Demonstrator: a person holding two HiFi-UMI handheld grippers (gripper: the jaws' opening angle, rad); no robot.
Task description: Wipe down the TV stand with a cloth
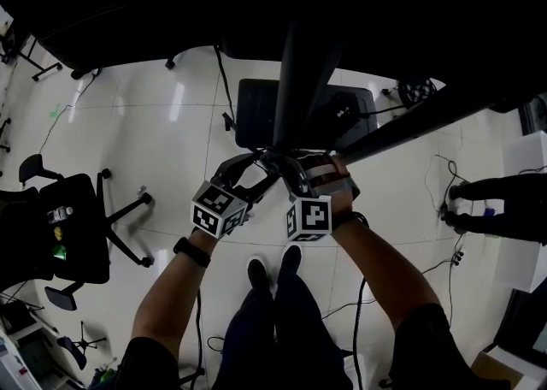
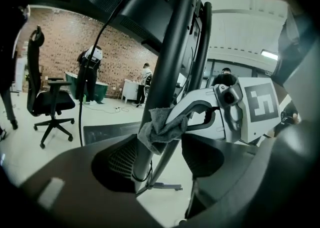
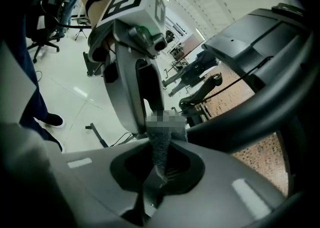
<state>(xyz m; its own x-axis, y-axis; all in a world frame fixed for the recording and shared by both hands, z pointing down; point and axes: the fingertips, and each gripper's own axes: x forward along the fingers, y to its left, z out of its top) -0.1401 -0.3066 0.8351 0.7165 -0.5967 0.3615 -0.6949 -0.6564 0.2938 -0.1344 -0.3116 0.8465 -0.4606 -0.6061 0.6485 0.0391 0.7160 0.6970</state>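
Nearest to the person, both tools meet at one spot. The right gripper (image 3: 157, 147) has its jaws pinched together on a grey cloth (image 3: 159, 156), which stands up out of them as a narrow fold. The cloth's free end is bunched against the dark column (image 2: 170, 62) of the TV stand. The left gripper (image 2: 162, 169) has its jaws apart and straddles that same column. The column lies against one jaw, and bare floor shows between it and the other, so I judge it a loose steadying hold, not a clamp.

The cloth sits just beyond the left jaws, touching the column's side. The right hand is therefore the working one, and it is already on the surface. The column's long axis is close to upright with a slight lean; from the head view it runs straight away from the person. A wiping stroke would most likely follow that line, up or down the column, with the cloth kept pressed sideways against it.

Farther down lies the stand's dark base plate (image 1: 256, 110) on the pale tiled floor (image 1: 154, 140). An office chair (image 1: 77, 217) stands well apart on the left.
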